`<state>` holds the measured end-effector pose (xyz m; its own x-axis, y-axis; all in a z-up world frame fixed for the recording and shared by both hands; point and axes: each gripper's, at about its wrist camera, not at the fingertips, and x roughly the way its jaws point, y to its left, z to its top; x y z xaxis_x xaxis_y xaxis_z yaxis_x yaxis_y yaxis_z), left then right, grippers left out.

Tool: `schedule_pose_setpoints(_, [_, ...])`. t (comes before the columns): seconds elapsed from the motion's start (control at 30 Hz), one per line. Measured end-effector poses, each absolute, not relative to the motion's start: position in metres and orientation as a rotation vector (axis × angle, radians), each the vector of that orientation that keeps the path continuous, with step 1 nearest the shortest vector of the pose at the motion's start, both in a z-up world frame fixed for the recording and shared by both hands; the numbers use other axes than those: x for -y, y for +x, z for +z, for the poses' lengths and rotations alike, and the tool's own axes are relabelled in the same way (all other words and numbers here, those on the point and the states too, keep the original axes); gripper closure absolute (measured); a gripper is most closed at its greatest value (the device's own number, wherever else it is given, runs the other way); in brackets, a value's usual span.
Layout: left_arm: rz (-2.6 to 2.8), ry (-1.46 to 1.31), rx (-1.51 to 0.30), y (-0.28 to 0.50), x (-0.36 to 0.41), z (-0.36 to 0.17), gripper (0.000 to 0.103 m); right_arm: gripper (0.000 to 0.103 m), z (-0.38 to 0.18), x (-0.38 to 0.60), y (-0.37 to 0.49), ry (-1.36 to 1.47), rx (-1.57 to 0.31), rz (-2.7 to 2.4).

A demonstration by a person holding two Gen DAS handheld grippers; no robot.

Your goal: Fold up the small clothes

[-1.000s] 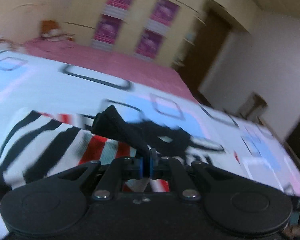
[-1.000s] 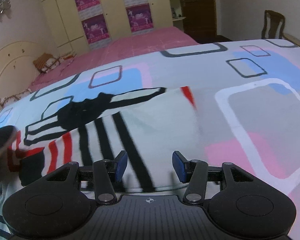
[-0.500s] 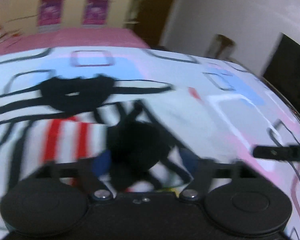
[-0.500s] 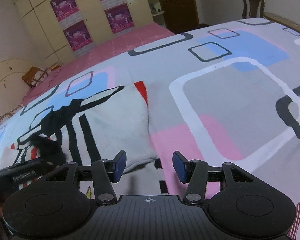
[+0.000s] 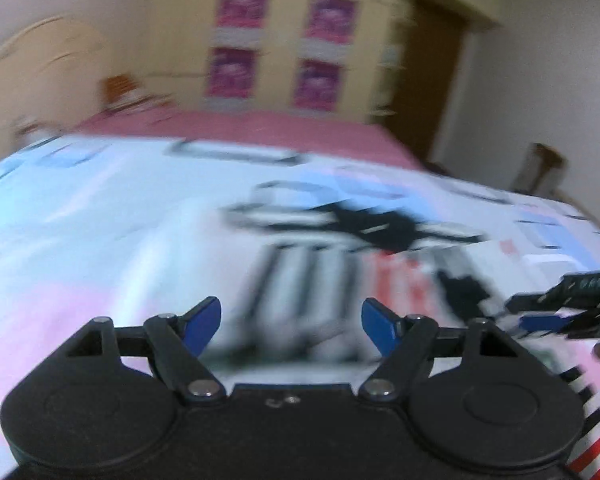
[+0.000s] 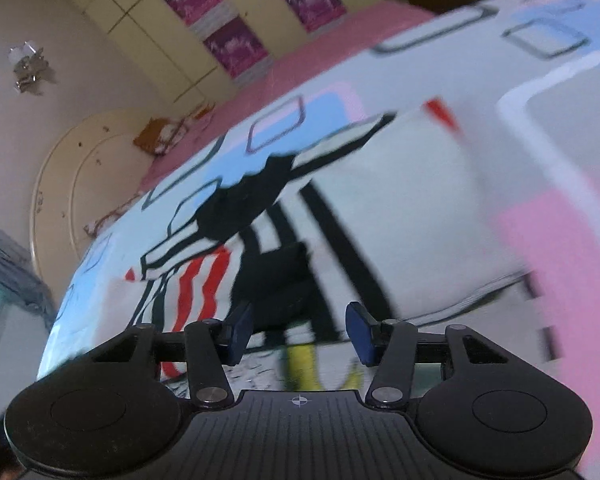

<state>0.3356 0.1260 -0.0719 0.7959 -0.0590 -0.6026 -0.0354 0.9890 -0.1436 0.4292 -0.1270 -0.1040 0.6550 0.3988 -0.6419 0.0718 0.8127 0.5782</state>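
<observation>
A small white garment (image 6: 380, 216) with black and red stripes and a black collar lies spread on the bed. It also shows, blurred, in the left wrist view (image 5: 340, 272). My left gripper (image 5: 292, 324) is open and empty, just above the garment's near left part. My right gripper (image 6: 298, 330) is open and empty over the garment's near edge, where a black folded patch (image 6: 284, 280) lies. The right gripper's blue fingertip shows at the right edge of the left wrist view (image 5: 548, 322).
The bed cover (image 6: 572, 240) is white with pink, blue and black squares; a pink sheet (image 5: 260, 128) lies beyond it. A round headboard (image 6: 68, 184) and a wardrobe with purple posters (image 5: 280, 52) stand behind. A chair (image 5: 540, 168) stands at the right.
My left gripper let go of the black sleeve, opened and swung left, off the garment's middle. My right gripper moved back left over the garment's near edge, still open.
</observation>
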Motion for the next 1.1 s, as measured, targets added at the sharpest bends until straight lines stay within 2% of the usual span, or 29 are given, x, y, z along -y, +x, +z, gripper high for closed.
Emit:
schedule_pose_setpoints(0.07, [0.047,-0.178,-0.695,0.328,-0.152,-0.079,0.028,0.051,-0.111,0.119,0.438,0.626,-0.868,0.206])
schedule_pose_setpoints(0.13, [0.065,-0.188,-0.752,0.332,-0.164,-0.089,0.033,0.051,-0.116,0.113,0.444,0.614,-0.873,0.185])
schedule_pose_setpoints(0.27, [0.038,-0.181,-0.804,0.36,-0.169,-0.105,0.055,0.051,-0.115,0.096,0.459,0.499,-0.848,0.156])
schedule_pose_setpoints(0.33, [0.042,-0.13,-0.825,0.376,-0.166,-0.109,0.054,0.053,-0.117,0.083,0.464,0.415,-0.834,0.162])
schedule_pose_setpoints(0.37, [0.038,-0.096,-0.819,0.38,-0.166,-0.111,0.054,0.07,-0.118,0.077,0.466,0.381,-0.836,0.17])
schedule_pose_setpoints(0.43, [0.033,-0.095,-0.811,0.383,-0.171,-0.11,0.061,0.089,-0.12,0.065,0.47,0.311,-0.845,0.201])
schedule_pose_setpoints(0.47, [0.041,-0.105,-0.799,0.384,-0.174,-0.108,0.074,0.091,-0.119,0.062,0.472,0.289,-0.849,0.22])
schedule_pose_setpoints(0.57, [0.016,-0.128,-0.786,0.387,-0.178,-0.109,0.081,0.092,-0.099,0.063,0.467,0.225,-0.792,0.246])
schedule_pose_setpoints(0.7, [0.001,-0.119,-0.769,0.385,-0.177,-0.119,0.081,0.092,-0.065,0.083,0.449,0.199,-0.631,0.178])
schedule_pose_setpoints(0.8, [-0.005,-0.116,-0.772,0.382,-0.177,-0.119,0.082,0.092,-0.095,0.086,0.458,0.119,-0.77,0.166])
schedule_pose_setpoints(1.1, [-0.035,-0.104,-0.805,0.387,-0.18,-0.117,0.082,0.092,-0.108,0.079,0.449,0.09,-0.773,0.151])
